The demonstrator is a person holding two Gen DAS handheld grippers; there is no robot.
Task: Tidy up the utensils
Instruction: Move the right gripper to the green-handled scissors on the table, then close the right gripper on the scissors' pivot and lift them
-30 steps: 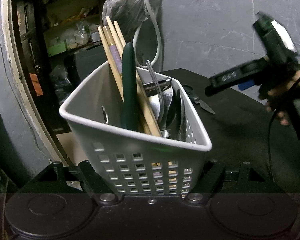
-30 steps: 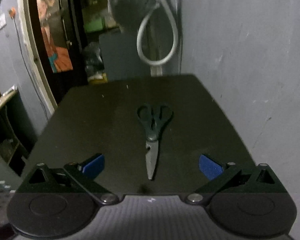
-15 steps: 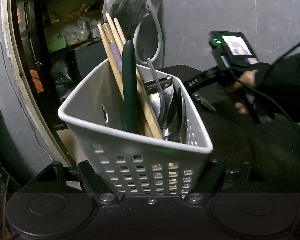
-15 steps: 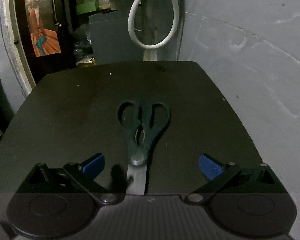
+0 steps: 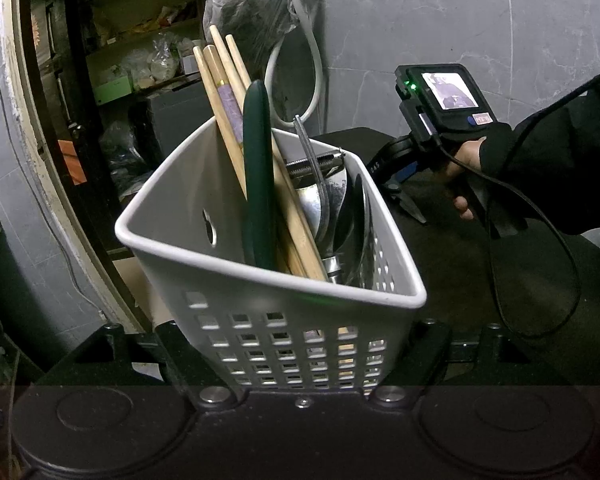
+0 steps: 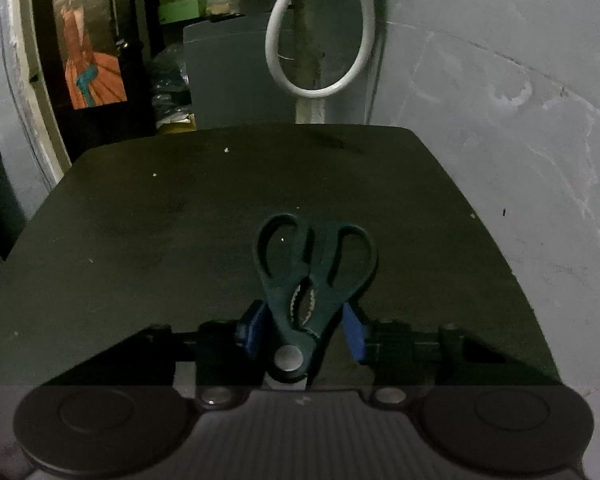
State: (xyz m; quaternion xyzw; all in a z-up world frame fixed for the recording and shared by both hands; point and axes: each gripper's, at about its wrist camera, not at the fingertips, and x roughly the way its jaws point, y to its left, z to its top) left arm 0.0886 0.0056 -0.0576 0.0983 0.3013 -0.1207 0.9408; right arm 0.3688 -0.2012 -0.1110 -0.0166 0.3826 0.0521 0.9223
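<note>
Grey concrete walls and a dim storeroom doorway sit behind a black tabletop [image 6: 180,240] here. On it lie dark green kitchen scissors [image 6: 312,276], handles pointing away, and the right tool [image 6: 302,330] has its blue pads pressed in on the handle shanks just above the pivot. The left tool [image 5: 300,364] is pinching a white perforated utensil basket [image 5: 284,292] by its lower wall, already stuffed with wooden chopsticks [image 5: 236,120], a green handle [image 5: 256,168] and metal spoons [image 5: 348,220]. Risky bit imo: that grip sits on a tapered, slick spot, so the scissors could pivot or slide out on the lift. The blades might swing open too. And the basket's crowded, so the tip could jam on the spoons going in.
</note>
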